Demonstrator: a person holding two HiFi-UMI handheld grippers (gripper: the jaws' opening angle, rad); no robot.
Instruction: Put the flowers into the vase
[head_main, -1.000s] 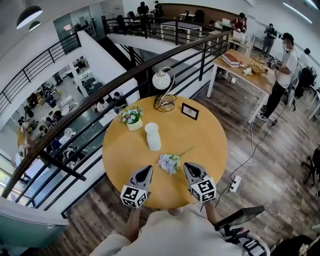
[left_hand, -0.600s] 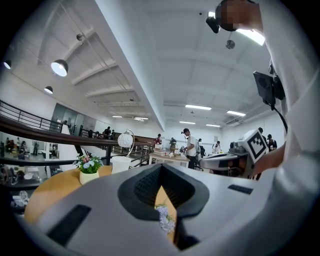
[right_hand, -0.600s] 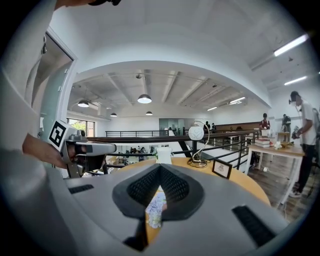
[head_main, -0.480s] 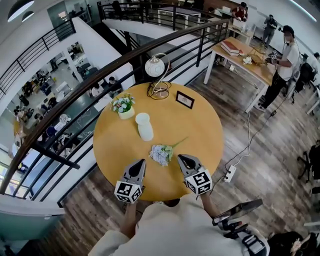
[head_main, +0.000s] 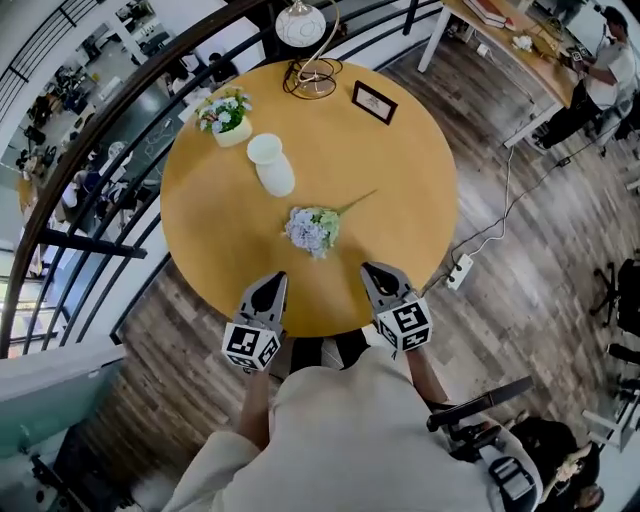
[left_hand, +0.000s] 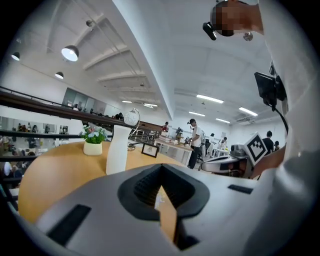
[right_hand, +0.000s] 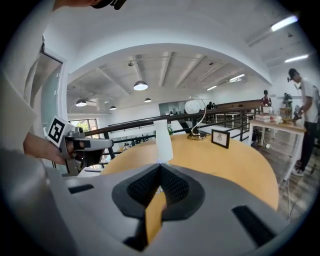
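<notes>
- The fingers (left_hand: 141, 186) of the left gripper (left_hand: 161, 167) are closed tip to tip, and there is nothing between them.
- The fingers (right_hand: 176, 186) of the right gripper (right_hand: 160, 165) are also closed together and empty.
- In the head view both grippers are over the near edge of the round wooden desk (head_main: 405, 185). The left gripper (head_main: 268, 286) and the right gripper (head_main: 376, 273) point toward the middle of the desk.
- The flowers (head_main: 311, 229), a small pale purple and white bunch, lie flat on the desk. They are in front of the two grippers and roughly between them, but apart from both. The thin green stem points away to the upper right.
- The vase (head_main: 271, 164) is white and narrow. It stands upright on the desk a little beyond the flowers and does not touch them.
- Near the far left edge stands a small white pot with flowers (head_main: 225, 114).
- At the far edge there is a lamp (head_main: 303, 25) with a round white shade and a wire base, and beside it a small black picture frame (head_main: 374, 102).
- On the wooden floor to the right of the desk lies a white power strip (head_main: 460, 272) with its cable.
- A dark railing (head_main: 110, 110) curves behind the desk.
</notes>
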